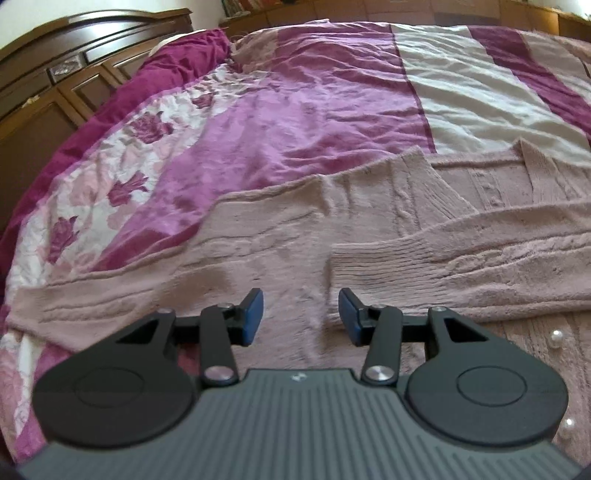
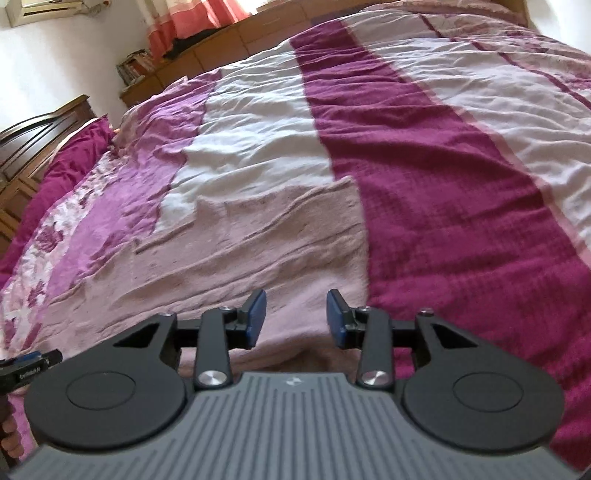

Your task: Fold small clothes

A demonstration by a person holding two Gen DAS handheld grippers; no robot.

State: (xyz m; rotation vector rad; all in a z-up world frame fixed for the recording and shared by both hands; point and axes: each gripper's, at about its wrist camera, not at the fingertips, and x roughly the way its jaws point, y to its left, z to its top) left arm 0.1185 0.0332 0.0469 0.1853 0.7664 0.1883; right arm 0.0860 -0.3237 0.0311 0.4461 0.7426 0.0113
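Nearest of all, in the left wrist view, the left gripper (image 1: 301,317) hangs over a pale pink knitted cardigan (image 1: 280,243) with its blue-padded fingers (image 1: 254,315) partly spread and nothing pinched between them; only the fuzzy knit shows through the gap. At about four o'clock from that gripper, white pearl buttons (image 1: 556,336) sit on the knit. Just beyond the fingertips, at one o'clock, a ribbed sleeve cuff (image 1: 373,260) lies folded across the body of the garment, and farther at twelve o'clock a second ribbed band (image 1: 424,184) angles up toward the far edge.

In the right wrist view, the right gripper (image 2: 296,319) likewise stands with its jaws partly apart and empty, over the near right edge of the same cardigan (image 2: 258,236), which spreads away toward eleven o'clock. At nine o'clock, low at the picture's edge, part of the other gripper and a person's fingers (image 2: 9,432) peek in.

The cardigan rests on a bedspread (image 1: 332,99) of magenta, white and lilac bands with a floral strip at ten o'clock. Farther off, a dark wooden headboard (image 1: 55,74) rises at ten to eleven o'clock, with a low shelf of books (image 2: 135,66) and an orange curtain (image 2: 192,18) beyond
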